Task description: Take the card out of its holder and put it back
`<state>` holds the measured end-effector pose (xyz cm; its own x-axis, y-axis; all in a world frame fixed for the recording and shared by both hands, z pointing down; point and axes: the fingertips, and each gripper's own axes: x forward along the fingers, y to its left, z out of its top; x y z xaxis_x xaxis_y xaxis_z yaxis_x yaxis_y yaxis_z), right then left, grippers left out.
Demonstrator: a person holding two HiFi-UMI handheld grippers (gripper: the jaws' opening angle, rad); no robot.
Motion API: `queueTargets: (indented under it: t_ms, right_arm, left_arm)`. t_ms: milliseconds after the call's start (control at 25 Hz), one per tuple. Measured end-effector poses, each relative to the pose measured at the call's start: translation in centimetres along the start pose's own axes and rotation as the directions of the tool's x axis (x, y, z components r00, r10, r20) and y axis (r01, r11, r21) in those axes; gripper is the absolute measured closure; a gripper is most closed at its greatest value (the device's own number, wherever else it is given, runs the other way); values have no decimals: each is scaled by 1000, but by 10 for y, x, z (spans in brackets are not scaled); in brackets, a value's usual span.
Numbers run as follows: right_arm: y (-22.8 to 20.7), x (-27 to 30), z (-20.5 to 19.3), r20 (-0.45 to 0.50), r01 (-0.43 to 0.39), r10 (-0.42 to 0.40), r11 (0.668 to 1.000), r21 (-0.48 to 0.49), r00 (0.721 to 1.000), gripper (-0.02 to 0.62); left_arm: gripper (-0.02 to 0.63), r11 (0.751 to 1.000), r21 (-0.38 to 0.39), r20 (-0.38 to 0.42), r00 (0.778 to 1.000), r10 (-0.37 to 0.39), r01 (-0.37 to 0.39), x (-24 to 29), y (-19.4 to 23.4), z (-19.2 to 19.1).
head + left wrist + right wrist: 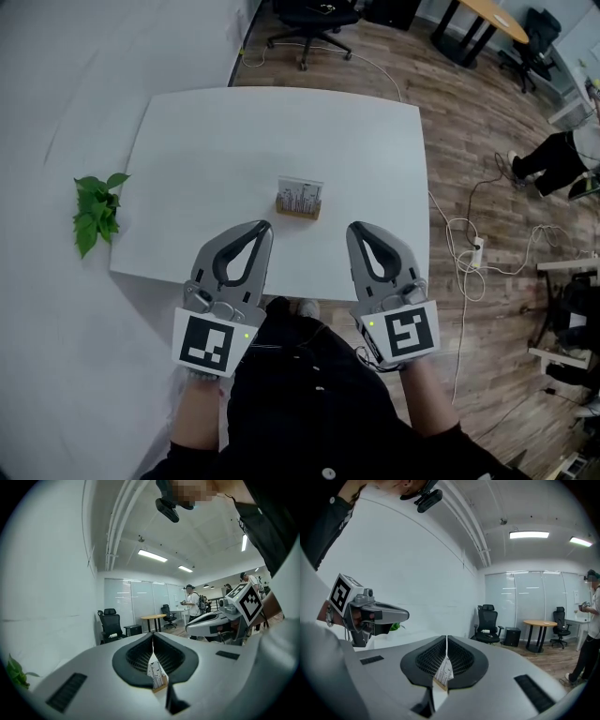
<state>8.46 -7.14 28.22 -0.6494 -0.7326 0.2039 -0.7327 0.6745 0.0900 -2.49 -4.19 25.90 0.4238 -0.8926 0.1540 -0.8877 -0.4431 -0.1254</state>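
Fingers of the left gripper [259, 229] are pressed together and empty, held over the near edge of the counter [206, 150] with the tip angled inward. Ahead of both sets of fingers and midway between them, the card [300, 191] stands upright in its wooden holder [298, 209], touched by neither. The right gripper [358, 230] mirrors this, fingers together and empty, forearm tucked close. Judged a rest posture, with no grasp under way.

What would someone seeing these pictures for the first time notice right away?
Two grey grippers dominate the near edge of the white table: the left gripper and the right gripper, both with jaws together and empty. Beyond them, mid-table, a card stands in its wooden holder. A green plant sits off the table's left edge.
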Motion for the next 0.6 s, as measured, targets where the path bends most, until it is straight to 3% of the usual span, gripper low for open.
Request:
queueTargets:
  t_ms: [600]
  right_arm:
    - [-16, 55, -35, -104, 54, -54, 999, -8, 993, 551]
  left_arm:
    - [591, 998, -28, -55, 997, -62, 60, 44, 39, -44]
